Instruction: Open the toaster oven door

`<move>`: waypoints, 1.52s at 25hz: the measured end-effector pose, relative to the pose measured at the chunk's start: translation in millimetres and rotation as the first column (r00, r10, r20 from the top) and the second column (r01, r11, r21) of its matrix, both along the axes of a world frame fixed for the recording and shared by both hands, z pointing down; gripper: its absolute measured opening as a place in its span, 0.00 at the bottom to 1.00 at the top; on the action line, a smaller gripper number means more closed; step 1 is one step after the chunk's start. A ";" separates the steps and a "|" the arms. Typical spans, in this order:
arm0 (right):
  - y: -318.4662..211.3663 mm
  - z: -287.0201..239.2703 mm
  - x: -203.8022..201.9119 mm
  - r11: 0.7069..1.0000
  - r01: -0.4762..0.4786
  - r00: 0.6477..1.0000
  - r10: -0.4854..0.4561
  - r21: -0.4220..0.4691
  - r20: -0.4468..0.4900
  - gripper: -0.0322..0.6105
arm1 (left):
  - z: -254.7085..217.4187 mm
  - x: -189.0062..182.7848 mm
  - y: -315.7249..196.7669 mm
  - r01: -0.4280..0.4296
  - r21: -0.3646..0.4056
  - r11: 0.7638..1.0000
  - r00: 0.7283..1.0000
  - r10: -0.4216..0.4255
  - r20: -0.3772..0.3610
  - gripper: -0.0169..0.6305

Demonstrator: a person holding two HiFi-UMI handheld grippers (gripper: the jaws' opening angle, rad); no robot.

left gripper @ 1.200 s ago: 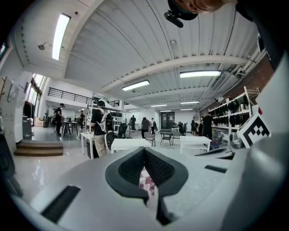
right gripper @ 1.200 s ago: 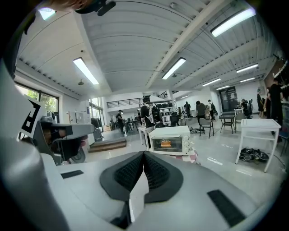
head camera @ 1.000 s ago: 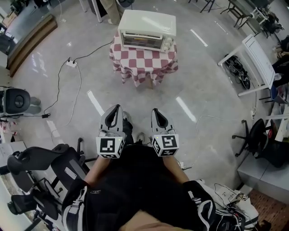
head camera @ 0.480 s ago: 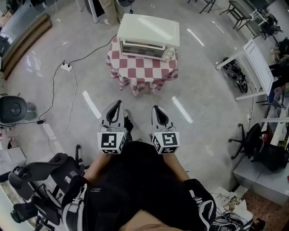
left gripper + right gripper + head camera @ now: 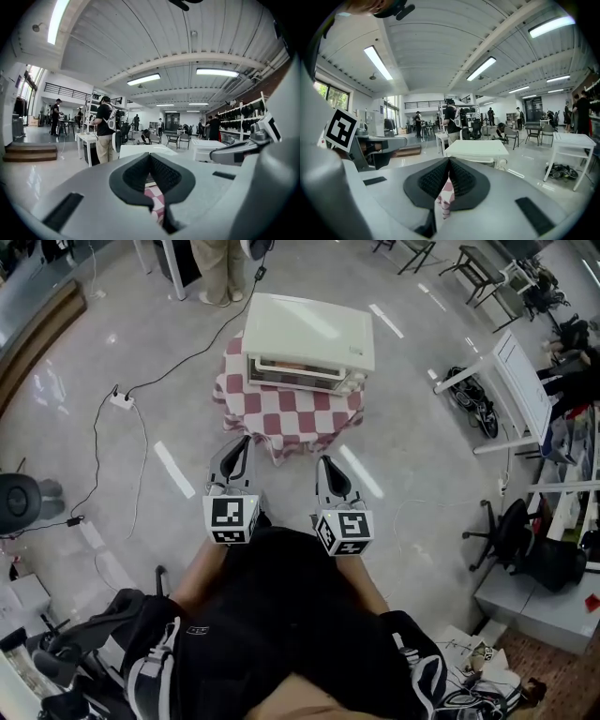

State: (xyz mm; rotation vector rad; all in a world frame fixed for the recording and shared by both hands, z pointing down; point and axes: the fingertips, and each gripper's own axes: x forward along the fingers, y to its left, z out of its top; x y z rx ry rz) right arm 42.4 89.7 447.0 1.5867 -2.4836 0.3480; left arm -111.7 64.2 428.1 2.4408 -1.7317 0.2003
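With my left tool (image 5: pixel 243 442) and right tool (image 5: pixel 324 463) held side by side at mid-frame, both closed and empty, I face the toaster oven (image 5: pixel 307 334) at upper centre, its door (image 5: pixel 293 373) shut, atop the checked table (image 5: pixel 292 420) just ahead, seemingly squaring up before reaching for it.

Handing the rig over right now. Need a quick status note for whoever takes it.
Left gripper: shut, empty.
Right gripper: shut, empty.
Both are side by side, pointing at the oven, short of the table.
The oven sits on the checked table, door closed and facing the person.
Done: nothing on the door yet.
Left: reach the door, grip it, pull it open.
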 end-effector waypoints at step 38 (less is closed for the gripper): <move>-199.9 25.9 22.1 0.998 -0.016 1.000 0.017 -0.057 0.021 0.09 | 130.2 3.3 -258.6 0.064 -0.313 0.948 0.993 -0.030 0.112 0.08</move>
